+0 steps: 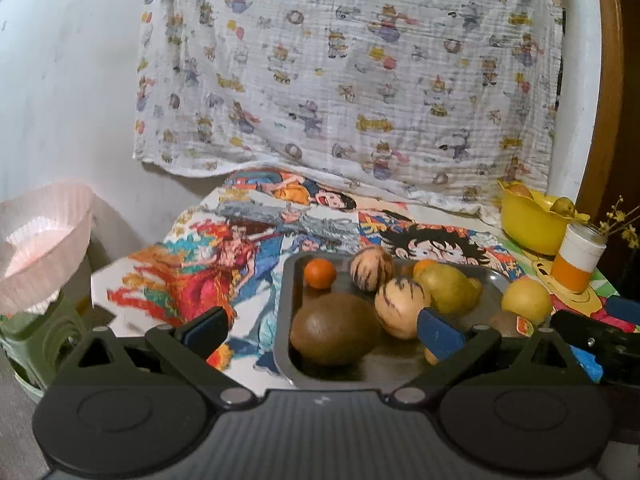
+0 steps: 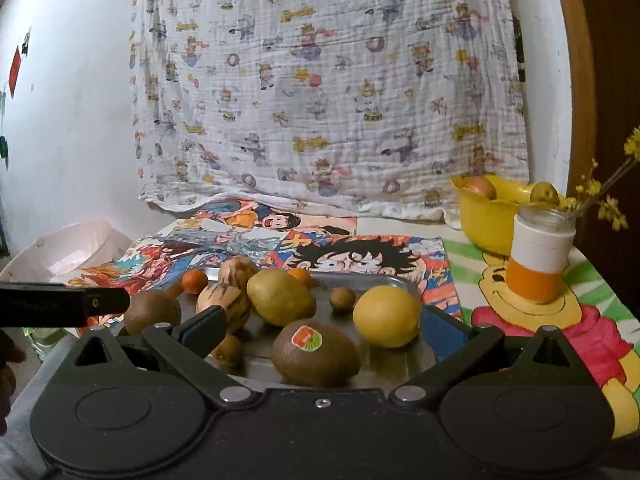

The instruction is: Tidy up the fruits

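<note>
A metal tray (image 1: 286, 292) (image 2: 384, 364) holds several fruits: a brown kiwi (image 1: 334, 330), two striped pale melons (image 1: 402, 308), a small orange (image 1: 319, 274), a green lemon (image 1: 448, 288) (image 2: 280, 298), a yellow lemon (image 1: 526, 300) (image 2: 386, 316) and a stickered kiwi (image 2: 316, 354). My left gripper (image 1: 322, 330) is open, its fingers either side of the brown kiwi. My right gripper (image 2: 320, 330) is open around the stickered kiwi and the yellow lemon. A yellow bowl (image 1: 532, 220) (image 2: 486, 216) at the back right holds fruit.
A jar with an orange-and-white sleeve (image 1: 578, 258) (image 2: 538, 256) and yellow flowers stands in front of the yellow bowl. A pink-white bowl (image 1: 44, 240) (image 2: 68, 248) stands at the left beyond the table's edge. A printed cloth (image 1: 344, 72) hangs behind.
</note>
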The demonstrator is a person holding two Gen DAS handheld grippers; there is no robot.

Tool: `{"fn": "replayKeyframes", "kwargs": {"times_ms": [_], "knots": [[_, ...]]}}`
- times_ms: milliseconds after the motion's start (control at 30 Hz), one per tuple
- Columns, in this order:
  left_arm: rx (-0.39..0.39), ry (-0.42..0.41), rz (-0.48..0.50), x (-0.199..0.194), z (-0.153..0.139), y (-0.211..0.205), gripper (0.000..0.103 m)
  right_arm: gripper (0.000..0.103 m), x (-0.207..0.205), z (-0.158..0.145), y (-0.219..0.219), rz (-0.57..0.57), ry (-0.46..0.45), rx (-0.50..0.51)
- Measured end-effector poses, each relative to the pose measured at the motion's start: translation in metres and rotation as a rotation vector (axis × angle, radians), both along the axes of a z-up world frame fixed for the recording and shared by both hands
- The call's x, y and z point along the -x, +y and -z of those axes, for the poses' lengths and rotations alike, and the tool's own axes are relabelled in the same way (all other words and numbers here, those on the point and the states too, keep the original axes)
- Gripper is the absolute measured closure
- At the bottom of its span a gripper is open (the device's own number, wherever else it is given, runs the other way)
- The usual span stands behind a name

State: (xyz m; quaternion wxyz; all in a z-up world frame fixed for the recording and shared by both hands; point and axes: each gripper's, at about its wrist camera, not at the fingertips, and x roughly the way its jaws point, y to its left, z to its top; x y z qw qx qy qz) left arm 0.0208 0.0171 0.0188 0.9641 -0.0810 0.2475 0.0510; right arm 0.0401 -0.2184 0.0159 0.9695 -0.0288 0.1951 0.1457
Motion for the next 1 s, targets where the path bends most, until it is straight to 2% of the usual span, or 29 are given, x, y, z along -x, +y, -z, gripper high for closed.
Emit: {"fn": "replayKeyframes", "kwargs": {"times_ms": [100, 400, 1000], "knots": [[0.031, 0.009, -0.01, 0.002, 0.003, 0.003, 0.001, 0.001, 0.003, 0.002, -0.002, 0.043, 0.005, -0.005], [0.047, 0.081, 0.022, 0.004, 0.017, 0.001, 0.001, 0.001, 0.009, 0.012, -0.004, 0.105, 0.041, 0.016], [0.046, 0.116, 0.045, 0.007, 0.021, -0.001, 0.001, 0.001, 0.009, 0.015, 0.001, 0.082, 0.079, 0.014]]}}
